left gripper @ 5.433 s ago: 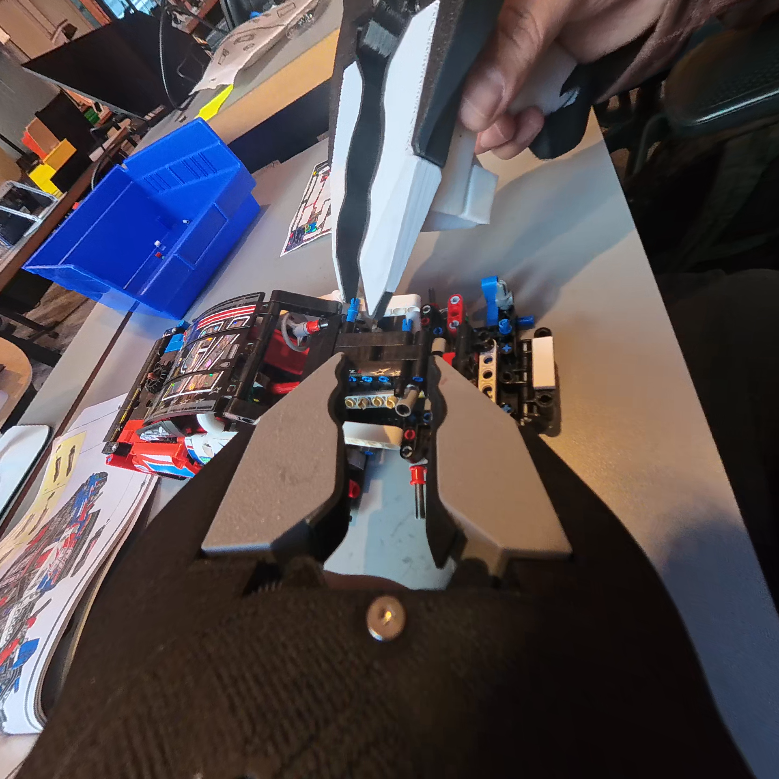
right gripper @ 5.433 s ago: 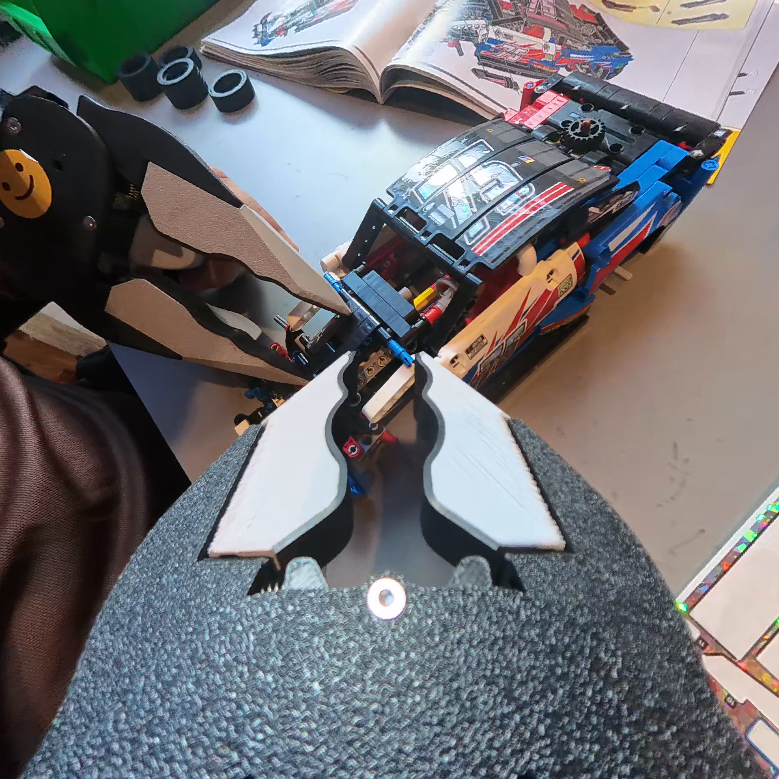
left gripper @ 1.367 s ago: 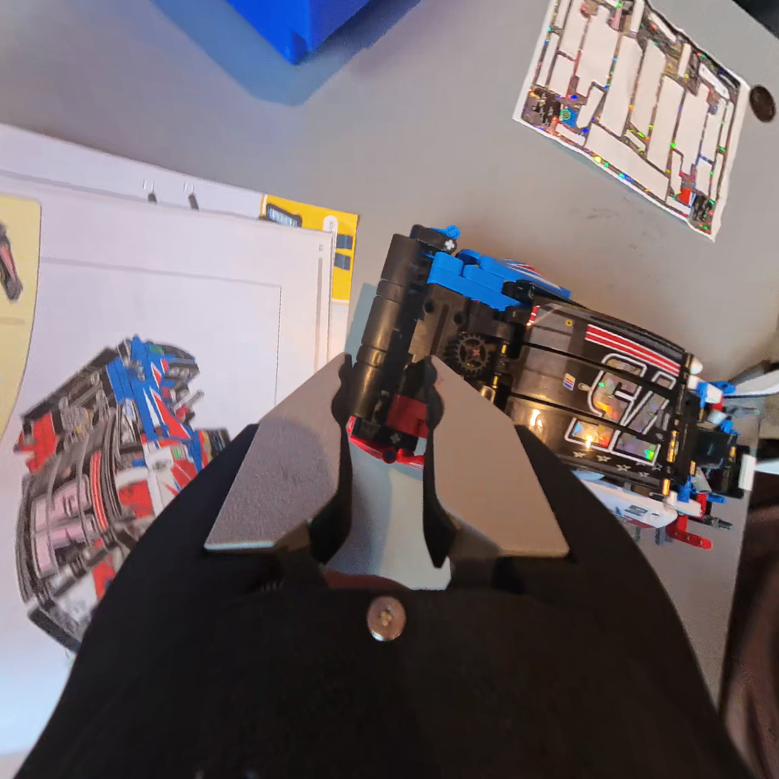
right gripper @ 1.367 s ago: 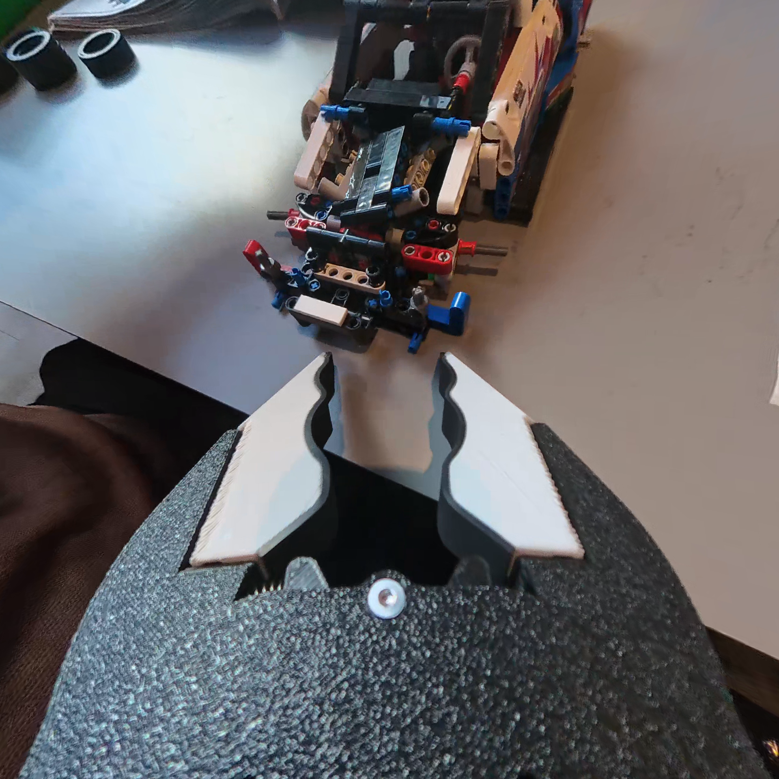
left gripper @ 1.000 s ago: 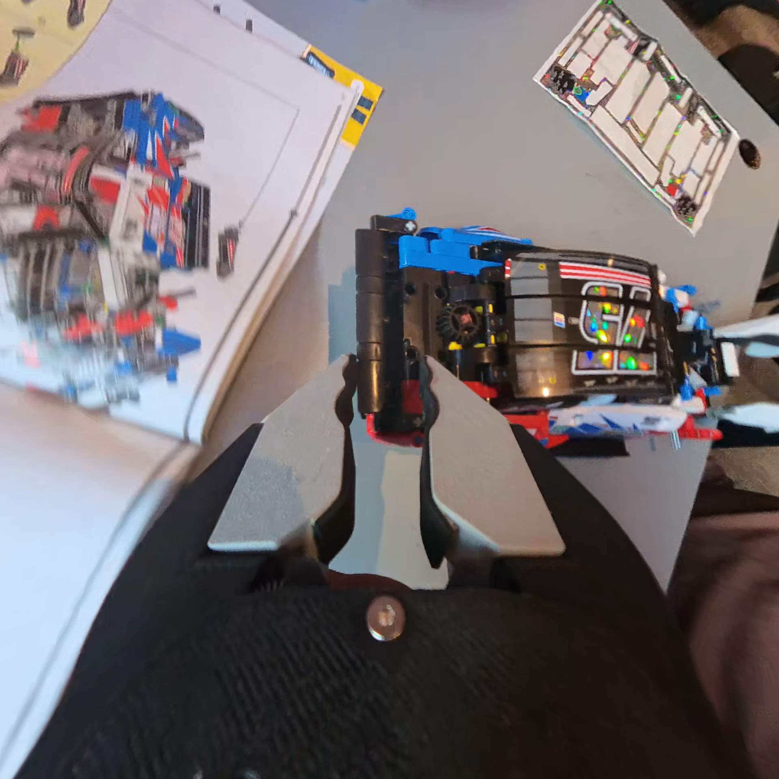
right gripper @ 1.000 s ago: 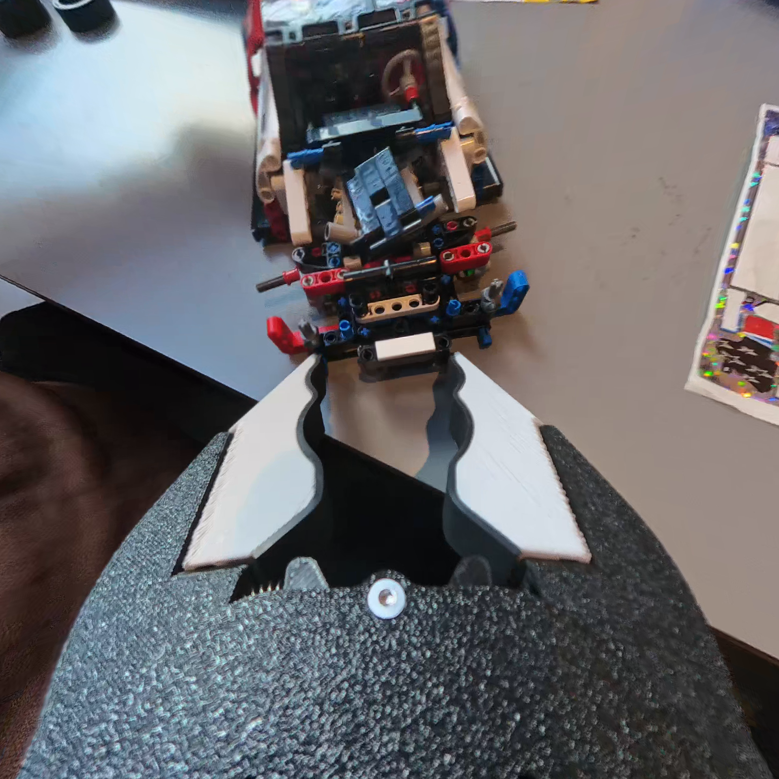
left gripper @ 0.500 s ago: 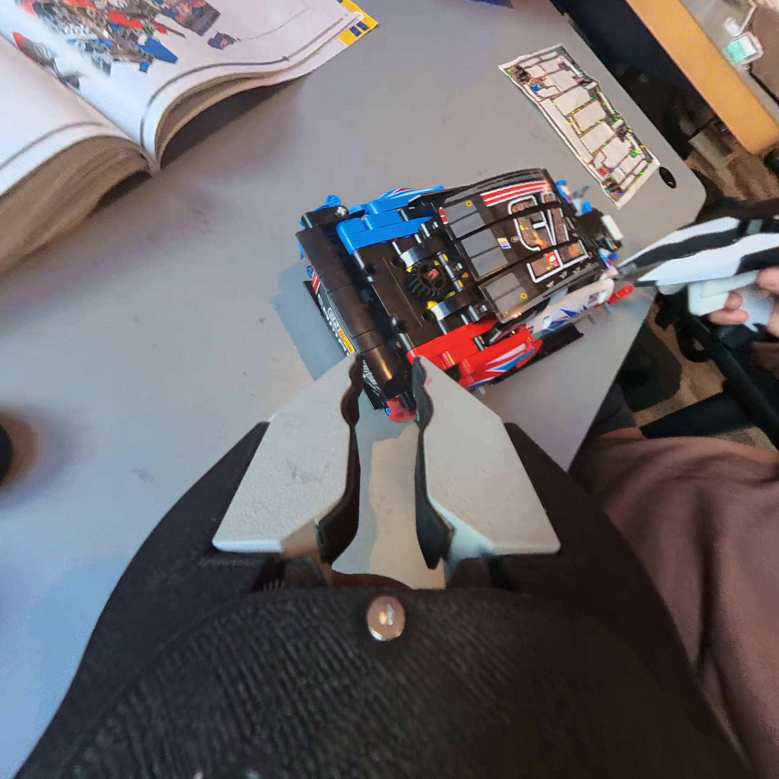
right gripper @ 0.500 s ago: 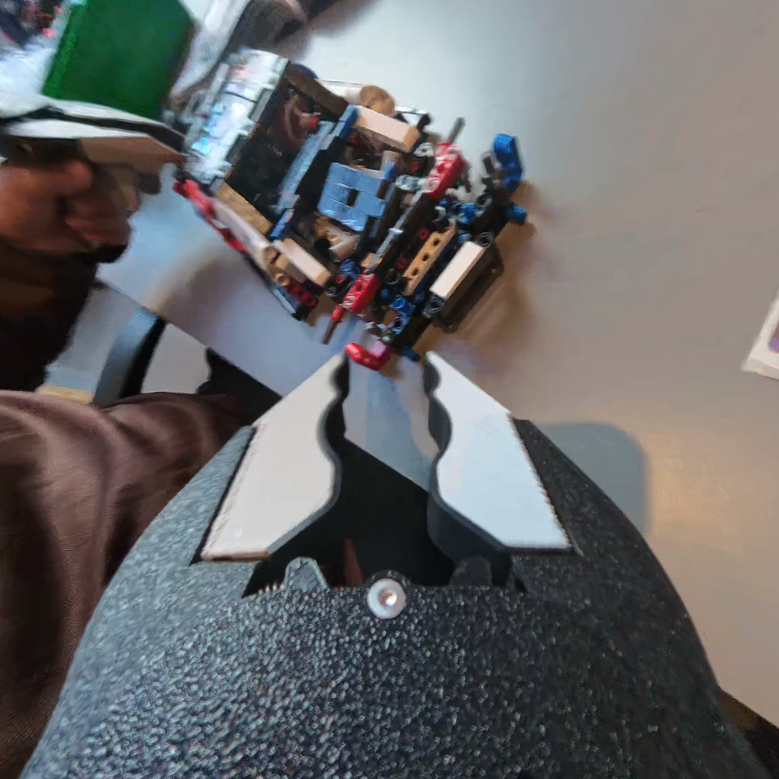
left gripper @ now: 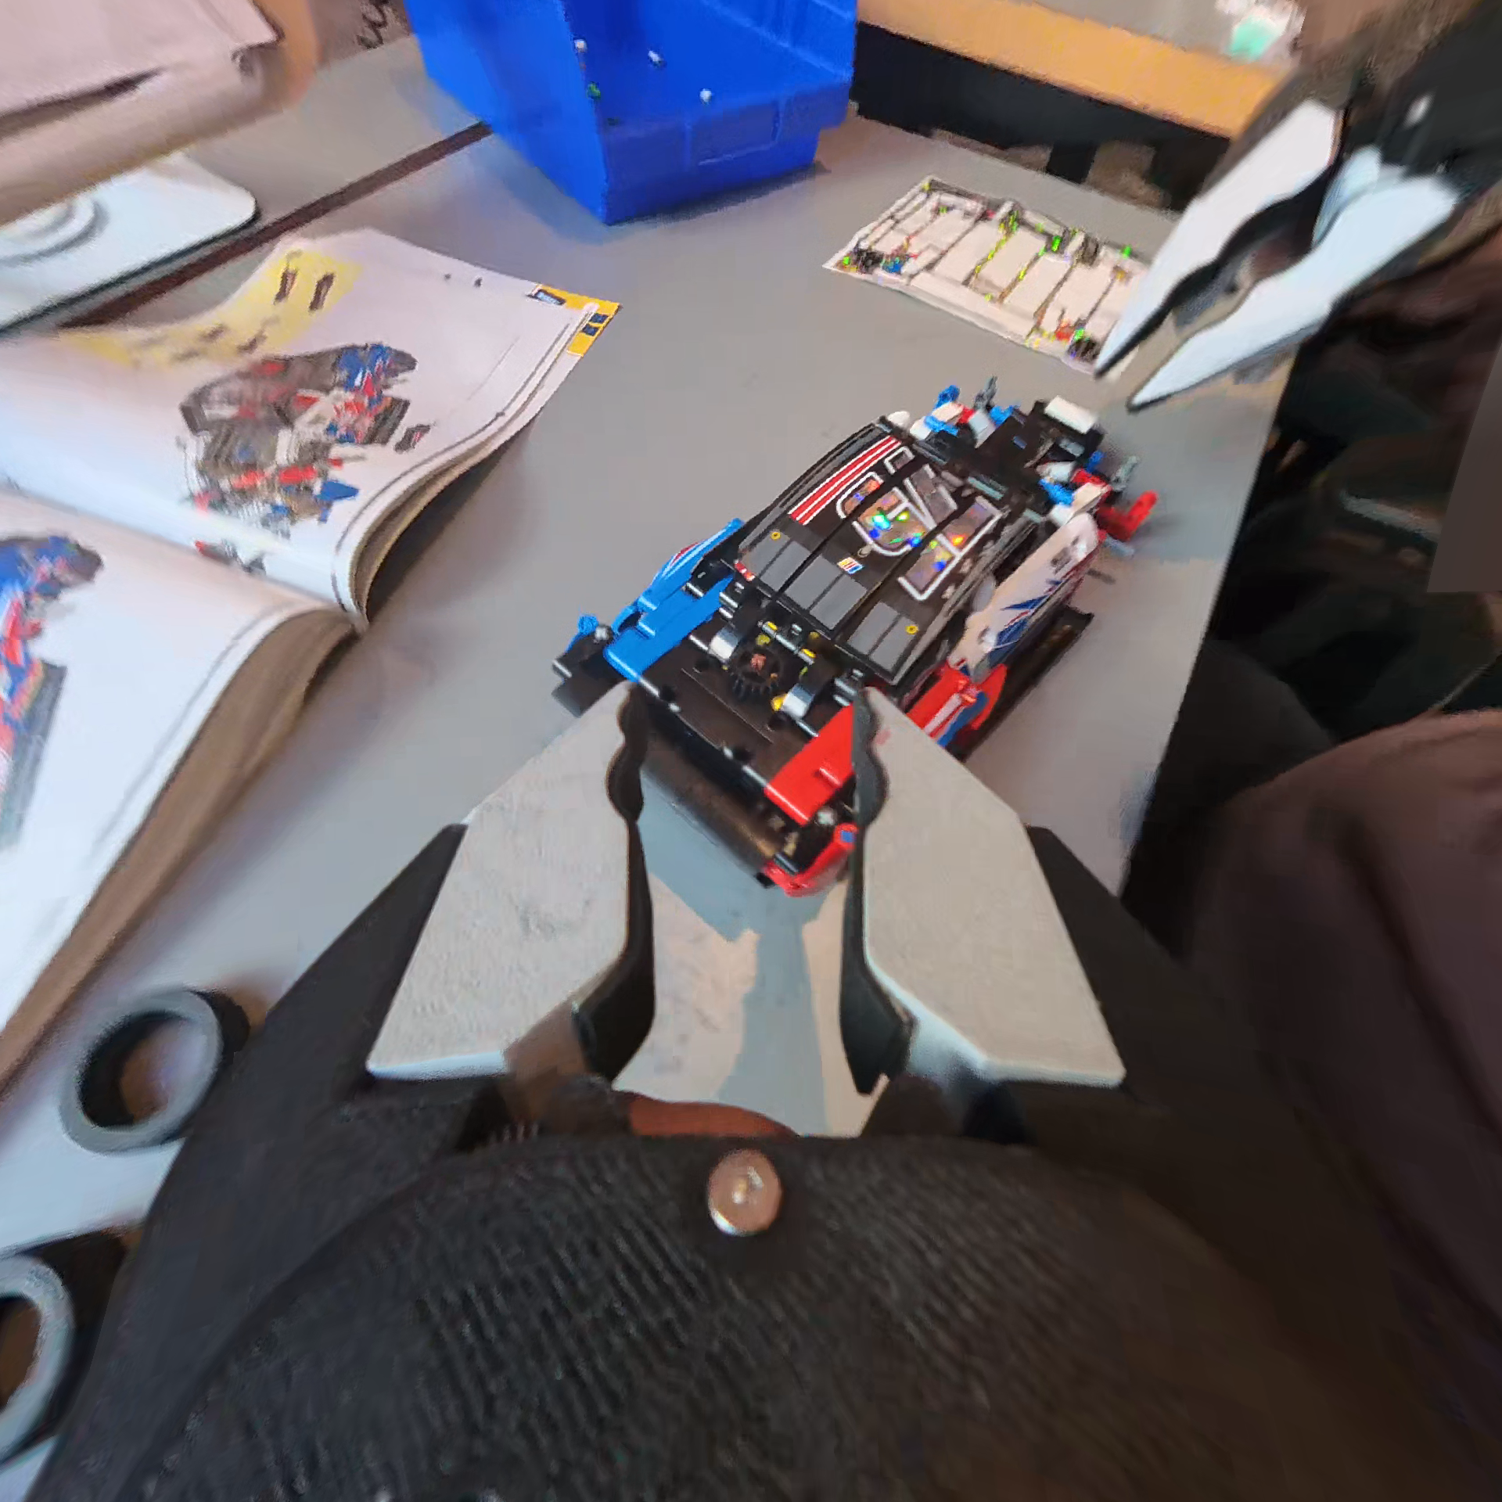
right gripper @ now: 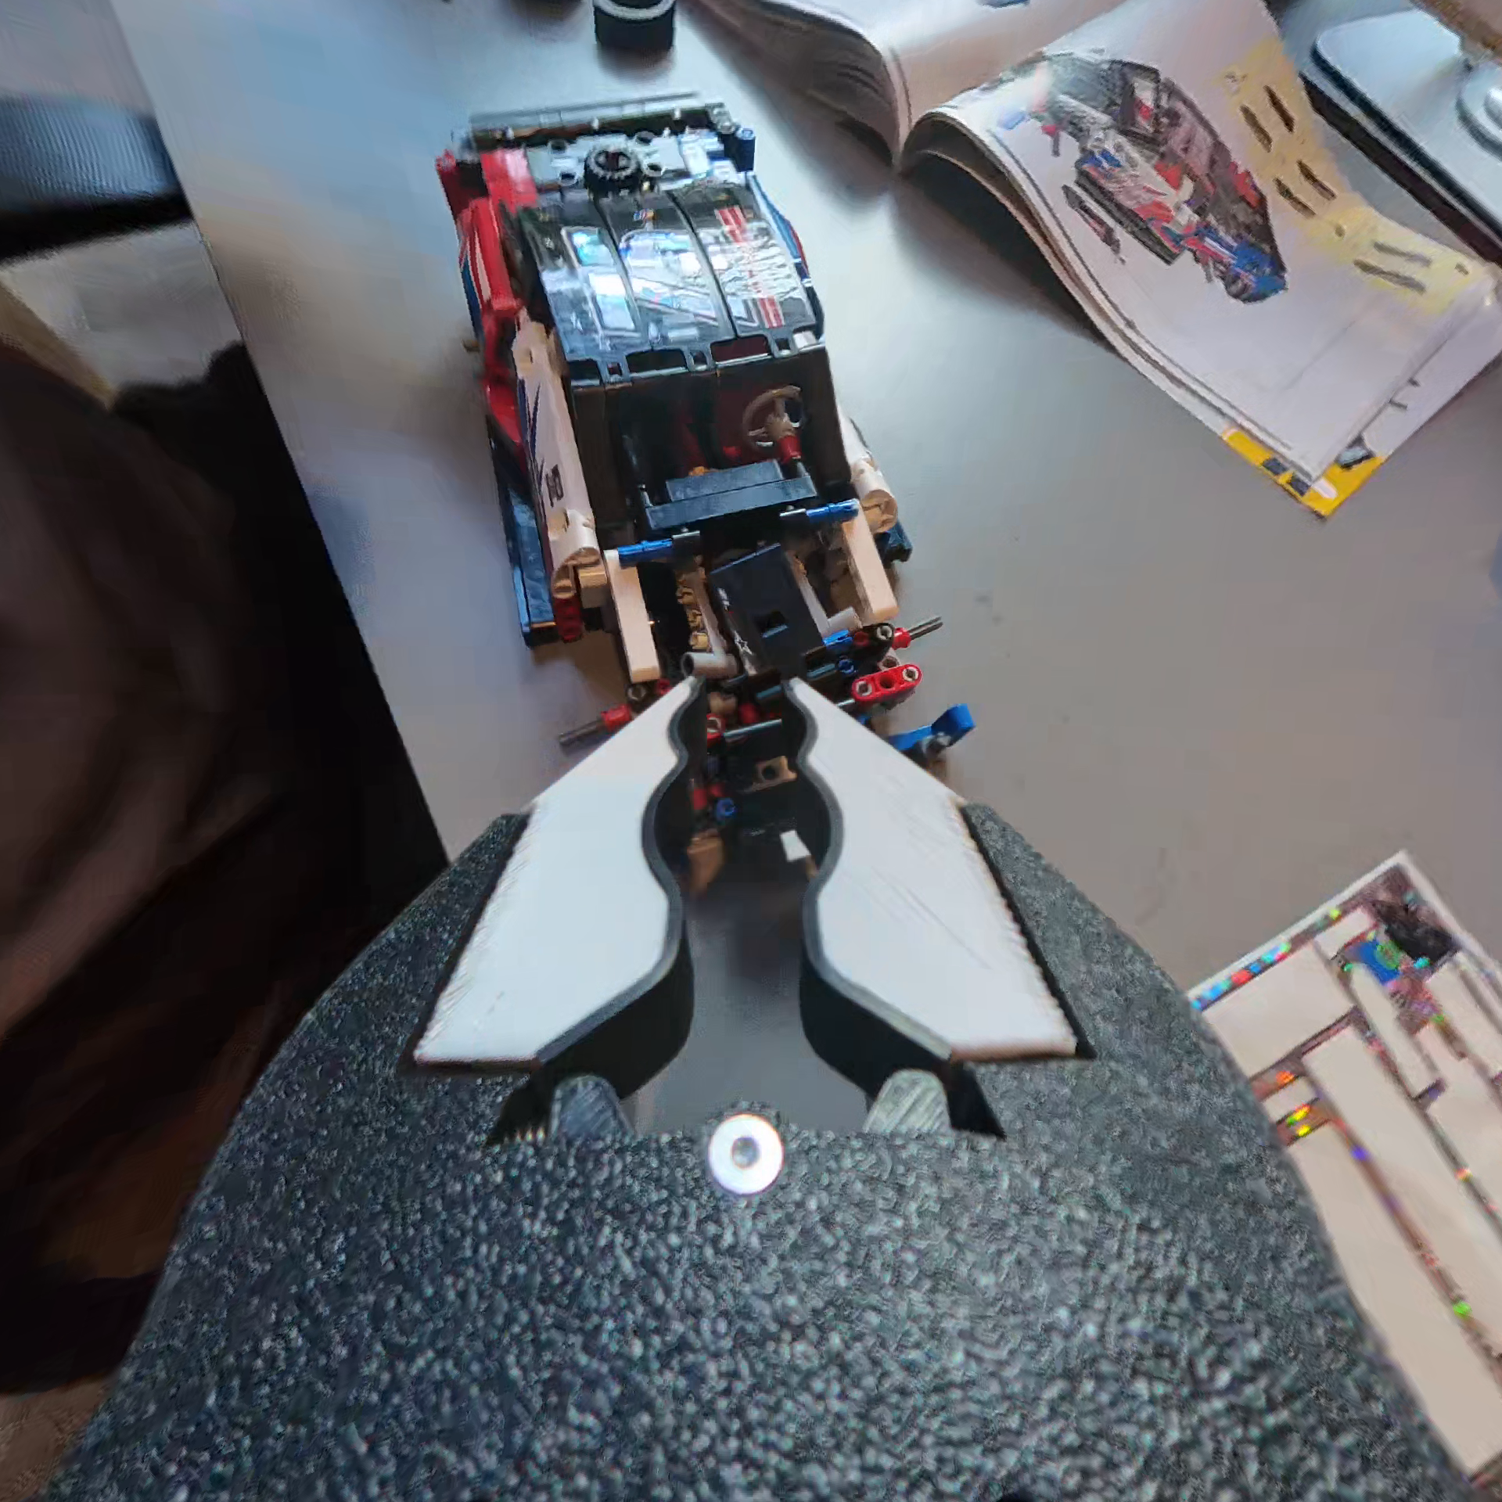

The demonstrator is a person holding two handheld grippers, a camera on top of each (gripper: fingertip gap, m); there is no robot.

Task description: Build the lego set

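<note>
The part-built lego car stands on the grey table with a black roof, blue and red sides and a bare front chassis. My left gripper is open, with its fingertips either side of the car's rear end. It holds nothing. In the right wrist view the car points its open front towards me. My right gripper hovers over the front chassis with its jaws a narrow gap apart and nothing between them. It also shows in the left wrist view, above the car's front.
An open instruction book lies left of the car and also shows in the right wrist view. A blue bin stands behind. A sticker sheet lies near the table edge. Black tyres lie at the near left. My hands' fingertips stand some 25 cm from each other.
The left gripper turned the car by its rear and has now opened off it. The right gripper has swung over the car's front chassis and its jaws have narrowed.
</note>
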